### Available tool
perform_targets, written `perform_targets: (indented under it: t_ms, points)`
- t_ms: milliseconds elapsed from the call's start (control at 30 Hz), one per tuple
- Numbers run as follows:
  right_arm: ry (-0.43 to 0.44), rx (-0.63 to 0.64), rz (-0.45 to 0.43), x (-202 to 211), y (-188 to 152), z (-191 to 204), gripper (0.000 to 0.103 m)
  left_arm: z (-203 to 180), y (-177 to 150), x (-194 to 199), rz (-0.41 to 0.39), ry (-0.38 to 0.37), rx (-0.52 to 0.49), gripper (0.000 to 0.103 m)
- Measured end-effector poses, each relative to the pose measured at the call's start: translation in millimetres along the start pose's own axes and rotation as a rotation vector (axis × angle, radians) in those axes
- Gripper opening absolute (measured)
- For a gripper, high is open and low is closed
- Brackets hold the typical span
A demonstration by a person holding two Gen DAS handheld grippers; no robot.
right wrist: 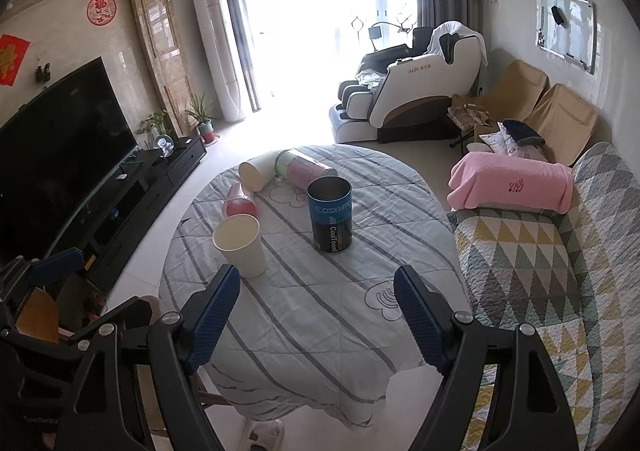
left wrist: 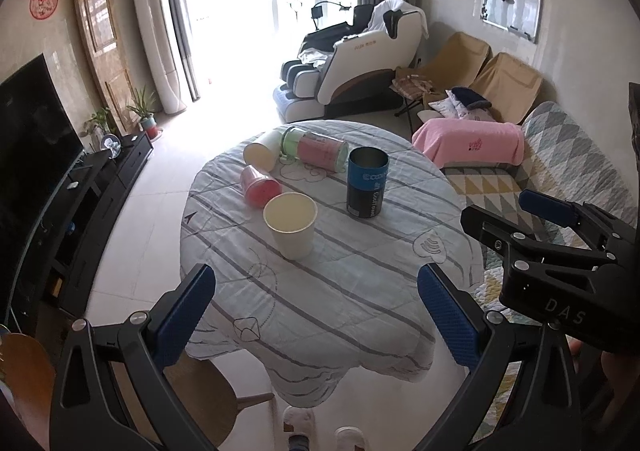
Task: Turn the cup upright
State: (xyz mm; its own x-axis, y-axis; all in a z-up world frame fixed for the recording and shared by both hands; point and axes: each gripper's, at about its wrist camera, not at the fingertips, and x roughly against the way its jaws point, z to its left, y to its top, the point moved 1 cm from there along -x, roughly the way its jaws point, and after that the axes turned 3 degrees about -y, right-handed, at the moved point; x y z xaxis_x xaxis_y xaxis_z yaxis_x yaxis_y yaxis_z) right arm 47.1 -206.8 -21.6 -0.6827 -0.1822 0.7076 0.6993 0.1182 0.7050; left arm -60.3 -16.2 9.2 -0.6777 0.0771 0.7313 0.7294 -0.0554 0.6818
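On the round table with a striped cloth [left wrist: 352, 291] [right wrist: 320, 311] stand a white paper cup [left wrist: 291, 225] [right wrist: 241, 247] and a blue-black can [left wrist: 367, 182] [right wrist: 330, 213], both upright and open on top. A second white cup [left wrist: 262, 150] [right wrist: 256, 169], a red plastic cup [left wrist: 258, 187] [right wrist: 239, 203] and a green-lidded clear jar [left wrist: 316, 149] [right wrist: 304, 170] lie on their sides further back. My left gripper [left wrist: 316, 283] is open and empty over the near table edge. My right gripper [right wrist: 318, 287] is open and empty, also shown at the left wrist view's right side [left wrist: 560, 227].
A sofa with a patterned quilt [right wrist: 532, 251] and pink blanket [right wrist: 512, 183] is right of the table. A TV [right wrist: 60, 147] on a black cabinet is left. A wooden chair [left wrist: 200, 383] stands under the near table edge. A massage chair [right wrist: 420, 91] is behind.
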Motion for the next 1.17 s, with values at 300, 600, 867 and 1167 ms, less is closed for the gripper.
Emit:
perform_targets:
  t_ms: [300, 600, 867, 1167]
  points:
    - [-0.002, -0.005, 0.017, -10, 2, 1, 0.081, 5, 4, -10, 0.001, 0.002, -0.016, 0.102]
    - [-0.011, -0.017, 0.050, -24, 1, 7, 0.081, 10, 1, -21, 0.011, -0.024, -0.024, 0.102]
    - [-0.026, -0.039, 0.091, -43, -1, 13, 0.081, 22, 6, -41, 0.055, -0.071, -0.027, 0.102]
    - [-0.058, -0.073, 0.135, -70, 3, 20, 0.081, 44, 15, -75, 0.123, -0.115, -0.008, 0.102]
